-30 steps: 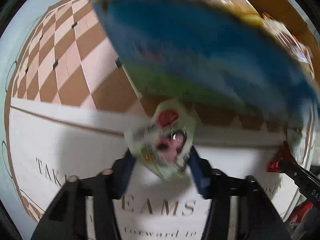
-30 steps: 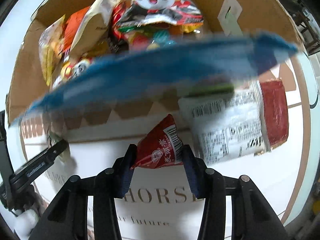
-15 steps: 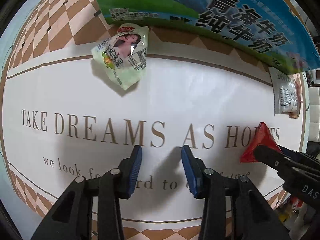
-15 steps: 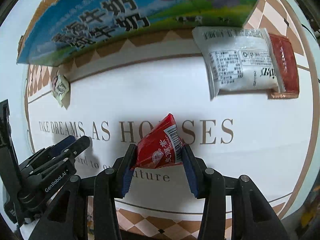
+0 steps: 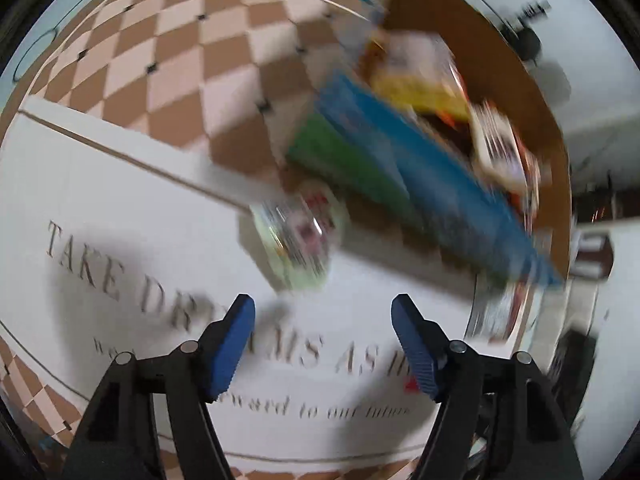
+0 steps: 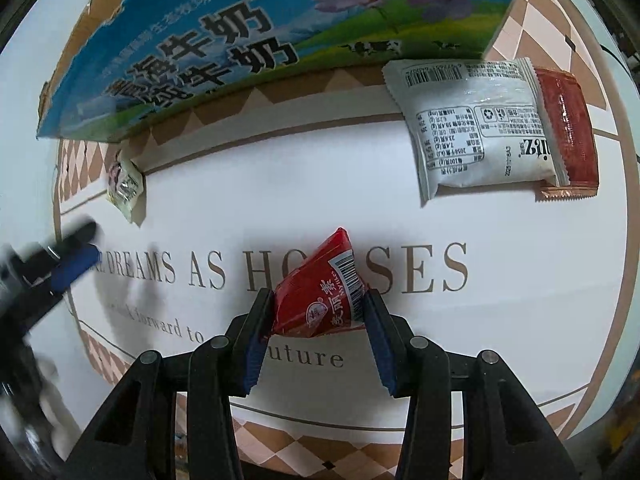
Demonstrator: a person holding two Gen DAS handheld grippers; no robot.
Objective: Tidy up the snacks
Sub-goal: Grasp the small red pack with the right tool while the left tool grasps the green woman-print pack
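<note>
The right hand-held gripper (image 6: 318,312) was clamped on the red snack packet (image 6: 320,296) above the table (image 6: 520,280); the left hand-held gripper (image 5: 322,320), spread and empty, faced the green packet (image 5: 298,240). Best to centre on it, then close squarely.

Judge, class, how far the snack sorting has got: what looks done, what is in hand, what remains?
Done: several packets already lie inside the cardboard box.
In hand: the right gripper is shut on the red packet.
Left: the small green packet and the white-and-red packet lie on the table mat; the left gripper is open and holds nothing.
</note>
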